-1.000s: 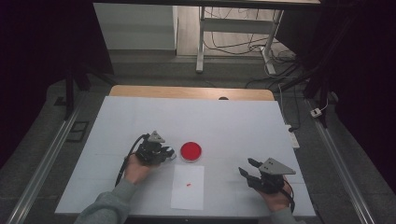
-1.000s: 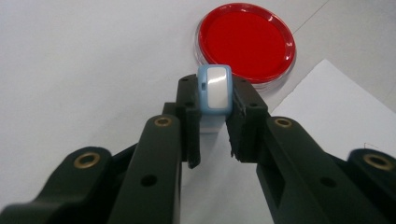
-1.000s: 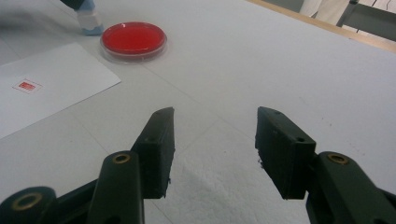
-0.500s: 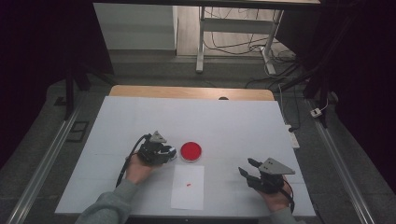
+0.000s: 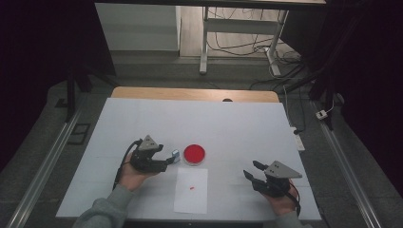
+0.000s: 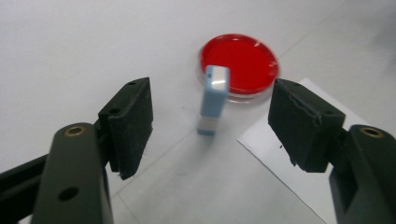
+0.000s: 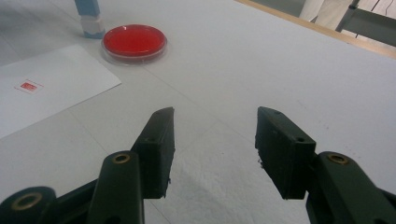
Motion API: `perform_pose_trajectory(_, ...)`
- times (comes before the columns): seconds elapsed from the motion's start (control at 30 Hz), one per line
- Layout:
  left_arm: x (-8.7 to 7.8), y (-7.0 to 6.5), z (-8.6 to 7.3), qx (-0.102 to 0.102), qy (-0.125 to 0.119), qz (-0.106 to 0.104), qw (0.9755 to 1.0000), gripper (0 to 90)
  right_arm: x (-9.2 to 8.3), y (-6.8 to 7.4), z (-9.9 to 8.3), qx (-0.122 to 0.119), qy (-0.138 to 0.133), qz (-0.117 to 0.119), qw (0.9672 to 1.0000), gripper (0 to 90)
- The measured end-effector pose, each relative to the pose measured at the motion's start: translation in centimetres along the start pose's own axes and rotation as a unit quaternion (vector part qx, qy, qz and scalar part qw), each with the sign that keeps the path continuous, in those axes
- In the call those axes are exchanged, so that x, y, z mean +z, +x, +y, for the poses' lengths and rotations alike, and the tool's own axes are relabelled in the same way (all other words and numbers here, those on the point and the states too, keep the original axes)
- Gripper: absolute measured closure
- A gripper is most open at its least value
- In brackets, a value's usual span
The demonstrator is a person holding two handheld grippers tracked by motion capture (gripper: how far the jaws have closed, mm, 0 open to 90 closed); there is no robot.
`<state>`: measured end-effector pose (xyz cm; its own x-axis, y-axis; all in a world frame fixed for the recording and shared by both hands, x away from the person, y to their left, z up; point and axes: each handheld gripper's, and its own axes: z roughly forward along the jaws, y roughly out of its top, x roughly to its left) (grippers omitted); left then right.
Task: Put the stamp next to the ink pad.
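Tipping hazard at the red dish (image 6: 239,63): a small blue-and-white block (image 6: 213,100) stands on end just beside it, free between the spread jaws of the left gripper (image 6: 210,123).

Closing off-centre or brushing it with one jaw could topple the block onto the dish rim or the white sheet (image 5: 191,189) nearby. Right gripper (image 7: 214,149), well apart from the dish, hangs with jaws parted and empty. What the block is stays unclear; the sheet's tiny red mark (image 7: 29,86) is too small to read.
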<state>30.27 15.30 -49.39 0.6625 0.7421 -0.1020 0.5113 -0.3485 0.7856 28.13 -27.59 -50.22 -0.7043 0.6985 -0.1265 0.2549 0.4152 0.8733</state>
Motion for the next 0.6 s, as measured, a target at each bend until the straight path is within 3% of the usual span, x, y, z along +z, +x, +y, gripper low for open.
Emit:
perform_pose_trajectory(0.17,-1.9,-0.5,-1.0,0.014,-0.008,-0.009,0.9998,30.1,-0.2,-0.3,-0.2,-0.001,0.001,-0.003,1.0,46.8)
perform_pose_trajectory(0.6,-4.9,0.0,-3.9,-0.008,-0.012,-0.006,0.9999,30.2,-1.1,-1.2,-0.9,-0.001,0.005,-0.002,1.0,45.9)
